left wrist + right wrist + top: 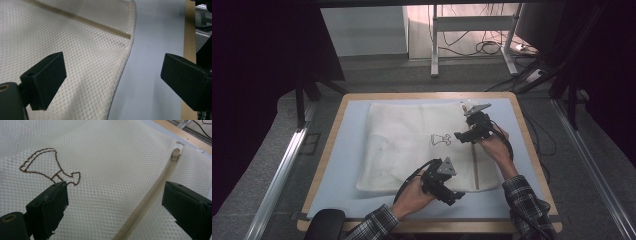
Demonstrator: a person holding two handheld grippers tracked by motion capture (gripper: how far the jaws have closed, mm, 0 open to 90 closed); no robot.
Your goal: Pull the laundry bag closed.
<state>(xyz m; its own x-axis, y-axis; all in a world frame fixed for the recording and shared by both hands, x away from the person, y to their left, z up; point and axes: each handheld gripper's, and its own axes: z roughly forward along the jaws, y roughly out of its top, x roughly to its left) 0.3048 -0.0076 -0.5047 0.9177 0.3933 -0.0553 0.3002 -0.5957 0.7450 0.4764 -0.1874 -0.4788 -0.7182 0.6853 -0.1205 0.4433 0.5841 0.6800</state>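
A white mesh bag (407, 145) lies flat on the blue mat (342, 150). It has a beige zipper (475, 167) along its right side and a brown stitched figure (439, 140). My left gripper (453, 193) hovers over the bag's near right corner, open, with the bag's edge (100, 62) under its jaws and the zipper (82, 21) beyond. My right gripper (460, 136) is over the bag's right part, open. In the right gripper view (115, 202) the stitched figure (47, 165) lies by the left jaw and the zipper (150, 195) runs between the jaws to its pull (175, 155).
The mat covers a wooden table (532, 150) whose rim shows on all sides. Metal rails (282, 170) run along the floor left and right. A desk frame (435, 45) and cables stand beyond the far edge.
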